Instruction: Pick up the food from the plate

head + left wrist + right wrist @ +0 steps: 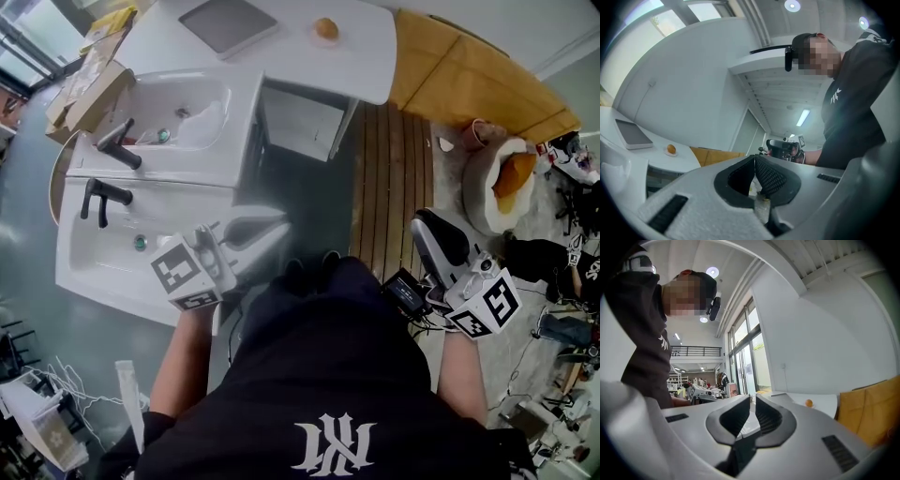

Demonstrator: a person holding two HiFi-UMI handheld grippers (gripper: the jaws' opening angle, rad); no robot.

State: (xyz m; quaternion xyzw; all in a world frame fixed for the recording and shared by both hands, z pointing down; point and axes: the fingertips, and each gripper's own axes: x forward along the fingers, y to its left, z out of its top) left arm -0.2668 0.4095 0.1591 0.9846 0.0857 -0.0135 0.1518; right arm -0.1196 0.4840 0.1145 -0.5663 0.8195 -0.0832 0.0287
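Observation:
The food, a small orange-brown bun [325, 27], lies on a little white plate [325, 40] at the far edge of the white counter [375, 56]. It also shows far off as the bun [671, 148] in the left gripper view and the bun [808, 402] in the right gripper view. My left gripper [275, 231] is held level near the sink's front corner, far short of the plate. Its jaws meet at the tips with nothing between them [754, 158]. My right gripper [428, 223] hangs over the wooden floor strip, shut and empty [752, 398].
Two white sinks [192, 155] with black taps [103, 195] fill the left. A grey flat board [228, 22] lies on the counter beside the plate. Cardboard boxes [89, 84] stand far left. A round pet bed [502, 183] and loose clutter sit at the right.

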